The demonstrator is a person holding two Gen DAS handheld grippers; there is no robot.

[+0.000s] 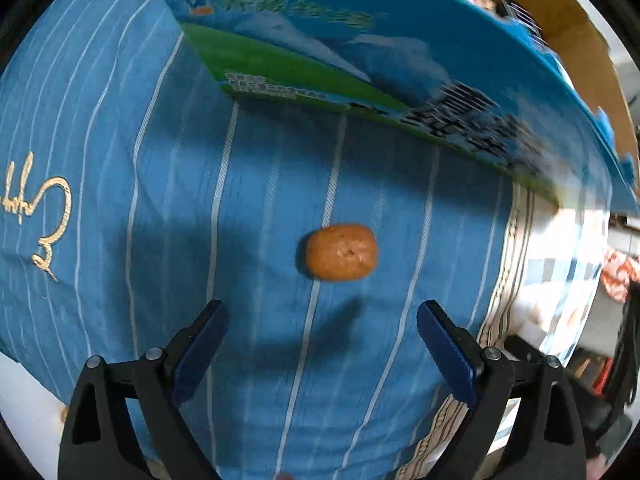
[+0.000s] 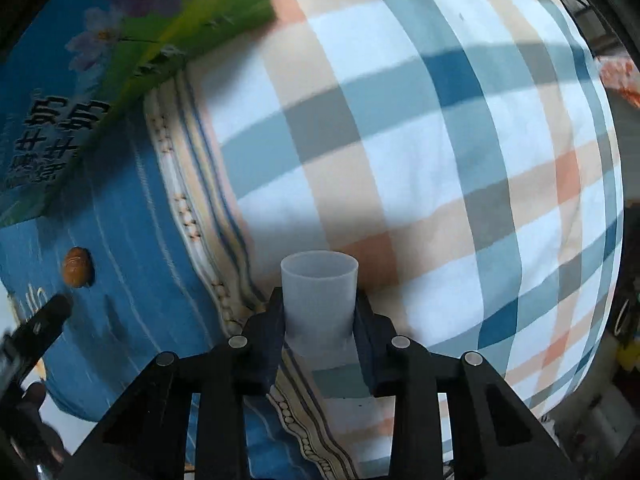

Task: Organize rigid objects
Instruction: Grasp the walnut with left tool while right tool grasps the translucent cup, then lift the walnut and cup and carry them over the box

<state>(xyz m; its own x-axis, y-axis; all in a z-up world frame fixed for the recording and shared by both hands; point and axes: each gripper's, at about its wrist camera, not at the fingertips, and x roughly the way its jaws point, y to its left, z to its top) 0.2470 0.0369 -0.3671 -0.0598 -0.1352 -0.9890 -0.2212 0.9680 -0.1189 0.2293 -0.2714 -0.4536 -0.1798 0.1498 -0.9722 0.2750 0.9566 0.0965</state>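
Observation:
A small brown rounded object (image 1: 341,252) lies on the blue striped cloth (image 1: 260,184). My left gripper (image 1: 322,320) is open, its blue-padded fingers apart just short of the object, one on each side of its line. The object also shows in the right wrist view (image 2: 77,267), far left. My right gripper (image 2: 319,304) is shut on a translucent white plastic cup (image 2: 319,292), held above the plaid sheet (image 2: 420,160). A big blue and green printed carton (image 1: 360,52) stands behind the brown object.
The carton also shows in the right wrist view (image 2: 80,80) at upper left. The blue cloth's patterned hem (image 2: 188,216) meets the plaid sheet. The left gripper's finger (image 2: 44,320) shows at the left edge. Clutter lies past the bed's right edge (image 1: 616,276).

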